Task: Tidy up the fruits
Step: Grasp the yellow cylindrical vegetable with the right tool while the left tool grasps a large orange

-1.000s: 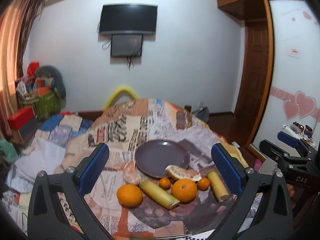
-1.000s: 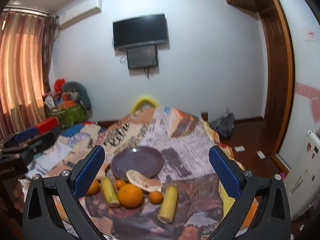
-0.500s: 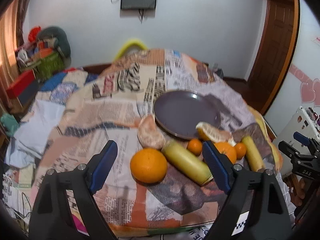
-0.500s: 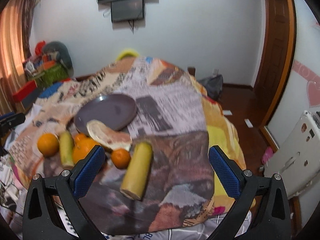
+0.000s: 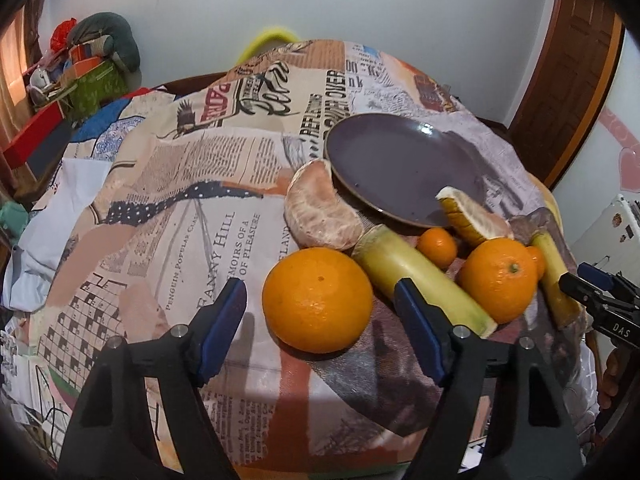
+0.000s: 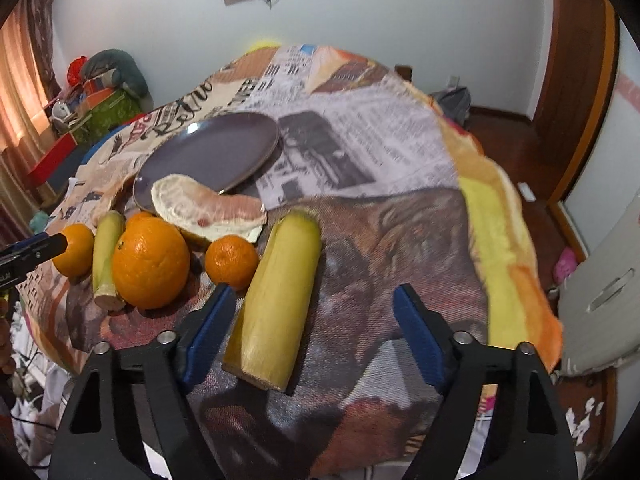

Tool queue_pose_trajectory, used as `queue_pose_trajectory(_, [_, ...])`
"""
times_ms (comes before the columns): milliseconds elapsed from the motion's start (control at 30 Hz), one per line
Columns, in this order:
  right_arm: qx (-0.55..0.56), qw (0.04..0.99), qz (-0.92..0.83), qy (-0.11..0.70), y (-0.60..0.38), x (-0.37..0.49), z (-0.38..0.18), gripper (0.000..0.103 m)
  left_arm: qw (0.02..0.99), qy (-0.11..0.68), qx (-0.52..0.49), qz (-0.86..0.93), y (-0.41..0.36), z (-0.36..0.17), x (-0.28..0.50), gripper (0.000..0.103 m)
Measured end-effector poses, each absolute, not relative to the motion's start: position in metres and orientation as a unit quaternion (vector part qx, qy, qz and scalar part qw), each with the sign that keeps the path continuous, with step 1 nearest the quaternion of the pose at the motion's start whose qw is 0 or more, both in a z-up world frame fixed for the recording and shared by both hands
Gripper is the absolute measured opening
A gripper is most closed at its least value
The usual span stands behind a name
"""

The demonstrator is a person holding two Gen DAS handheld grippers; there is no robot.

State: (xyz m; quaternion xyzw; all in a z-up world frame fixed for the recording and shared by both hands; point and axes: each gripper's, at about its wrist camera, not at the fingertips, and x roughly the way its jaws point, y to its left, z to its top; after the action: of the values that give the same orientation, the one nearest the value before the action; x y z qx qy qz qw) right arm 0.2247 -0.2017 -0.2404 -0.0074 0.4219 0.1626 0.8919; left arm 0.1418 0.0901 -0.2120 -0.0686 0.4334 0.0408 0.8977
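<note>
A purple plate (image 5: pixel 404 168) lies empty on the cloth-covered table (image 5: pixel 200 208). In front of it lie a large orange (image 5: pixel 318 298), a peeled pomelo piece (image 5: pixel 318 212), a yellow-green stalk (image 5: pixel 420 276), a small mandarin (image 5: pixel 437 241), a second orange (image 5: pixel 498 282) and a pomelo wedge (image 5: pixel 472 216). My left gripper (image 5: pixel 320 328) is open, its jaws on either side of the large orange. My right gripper (image 6: pixel 312 332) is open around the near end of a thick yellow stalk (image 6: pixel 280 296). The plate (image 6: pixel 212 152) and a mandarin (image 6: pixel 232 260) also show there.
A newspaper-print cloth covers the round table. Its right edge (image 6: pixel 516 264) drops to a wooden floor. Boxes and bags (image 5: pixel 76 80) are piled at the left wall. A white appliance (image 6: pixel 600 292) stands at the right.
Both grippers have come down and forward to the fruit. The left one now brackets the large orange, and the right one brackets the thick yellow stalk. The fruit has not moved.
</note>
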Motion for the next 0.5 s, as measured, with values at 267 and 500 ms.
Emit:
queue_pose_trajectory(267, [-0.002,0.879,0.18,0.441,-0.191,0.237,-0.252,0.058,0.889,0.447,-0.09,0.037,0.097,-0.226,0.152,0.073])
queue_pose_trajectory(500, [0.008,0.873,0.193,0.448,-0.196,0.237,-0.251,0.044,0.885,0.454,-0.098,0.026,0.095,-0.235,0.158,0.065])
